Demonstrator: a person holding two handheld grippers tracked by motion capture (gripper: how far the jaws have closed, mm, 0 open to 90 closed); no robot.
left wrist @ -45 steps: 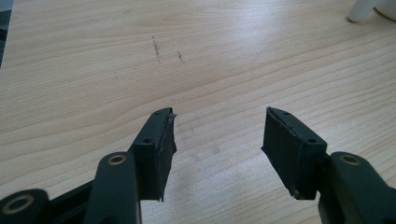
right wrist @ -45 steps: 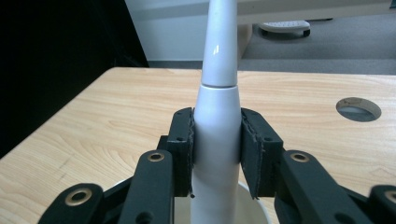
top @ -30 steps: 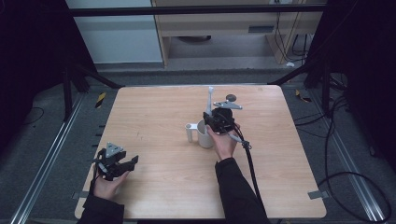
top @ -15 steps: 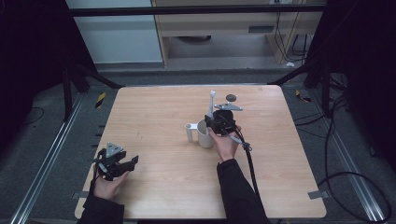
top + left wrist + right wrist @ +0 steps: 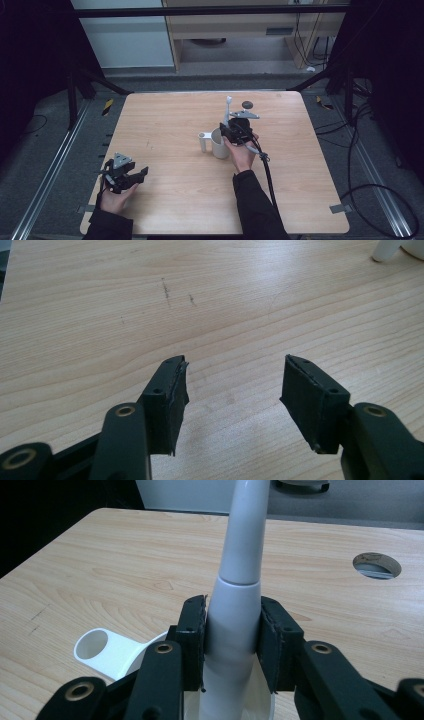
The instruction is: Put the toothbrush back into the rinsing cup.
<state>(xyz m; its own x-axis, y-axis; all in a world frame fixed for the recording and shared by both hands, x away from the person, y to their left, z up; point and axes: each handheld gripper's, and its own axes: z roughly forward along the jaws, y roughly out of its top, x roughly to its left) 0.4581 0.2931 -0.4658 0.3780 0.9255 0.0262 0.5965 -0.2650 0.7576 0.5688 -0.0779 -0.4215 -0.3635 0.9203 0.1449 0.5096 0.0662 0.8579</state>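
A white toothbrush-like stick (image 5: 228, 106) stands upright in a white cup (image 5: 216, 146) near the middle of the table. The cup has a small ring holder (image 5: 202, 136) on its left side. My right gripper (image 5: 231, 131) is shut on the thick lower part of the stick (image 5: 235, 615), just above the cup's rim (image 5: 107, 652); both pads press its sides. My left gripper (image 5: 136, 175) rests low at the table's front left, held in a hand. Its jaws stand open over bare wood (image 5: 232, 385) with nothing between them.
The wooden table (image 5: 165, 115) has a round hole (image 5: 247, 104) behind the cup, seen also in the right gripper view (image 5: 376, 565). A cable (image 5: 267, 172) trails from the right gripper along the forearm. Dark frame legs and floor cables surround the table.
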